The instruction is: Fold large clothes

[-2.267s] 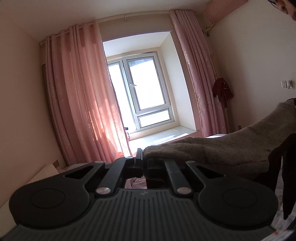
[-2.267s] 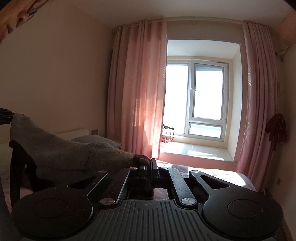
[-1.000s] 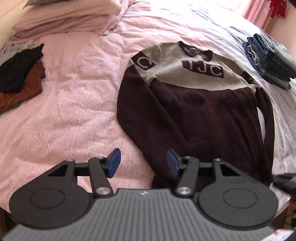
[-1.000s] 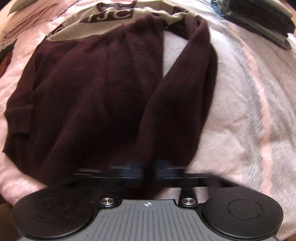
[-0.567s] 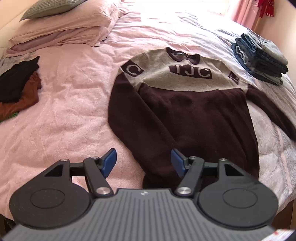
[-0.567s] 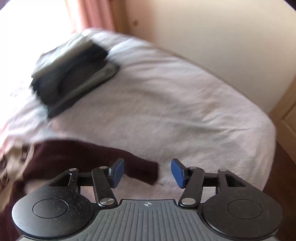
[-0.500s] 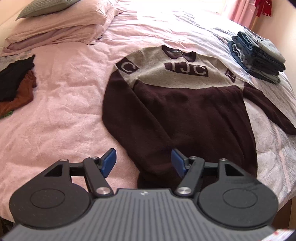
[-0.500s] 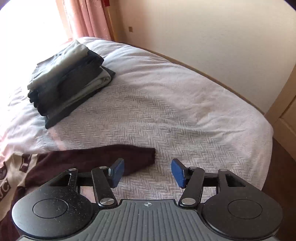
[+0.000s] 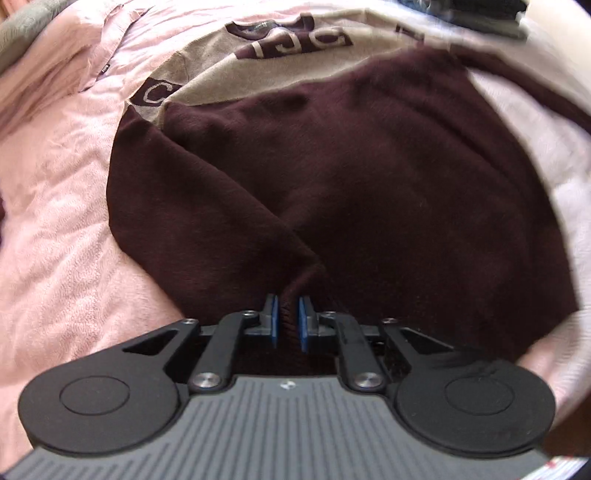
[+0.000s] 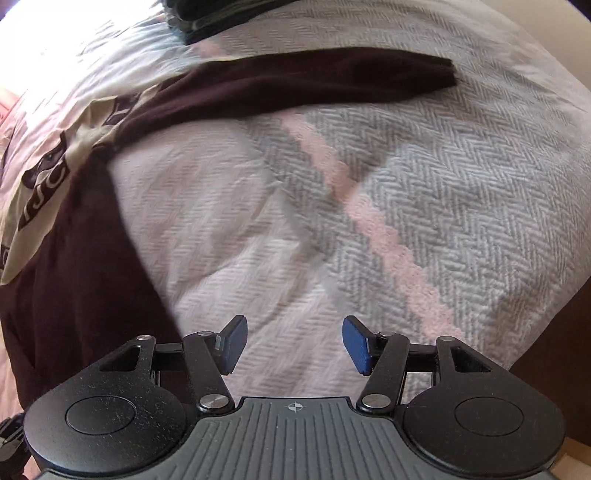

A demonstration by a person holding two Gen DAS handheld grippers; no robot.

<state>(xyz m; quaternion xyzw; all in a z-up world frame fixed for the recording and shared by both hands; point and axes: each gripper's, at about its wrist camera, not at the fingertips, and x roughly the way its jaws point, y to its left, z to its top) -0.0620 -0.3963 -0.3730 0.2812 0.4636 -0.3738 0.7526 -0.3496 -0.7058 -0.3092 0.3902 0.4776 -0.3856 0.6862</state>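
Observation:
A maroon sweater (image 9: 388,177) with a beige yoke and "TJC" lettering lies flat, front up, on the bed. Its left sleeve (image 9: 207,206) runs down beside the body, and my left gripper (image 9: 287,321) is shut on that sleeve's cuff at the hem corner. In the right wrist view the other sleeve (image 10: 314,83) stretches out sideways across the grey-and-pink blanket (image 10: 424,184), and the sweater's body edge (image 10: 85,266) fills the left. My right gripper (image 10: 293,345) hovers open over bare blanket, with nothing between its fingers.
Pink bedding (image 9: 55,184) and a pillow (image 9: 74,55) lie left of the sweater. A pile of folded dark clothes (image 10: 207,16) sits at the far side past the spread sleeve. The bed's edge (image 10: 554,314) drops off at the right.
My left gripper dropped down to the sweater and shut on the left sleeve's cuff. My right gripper, still open, swung so that the spread sleeve now lies farther ahead.

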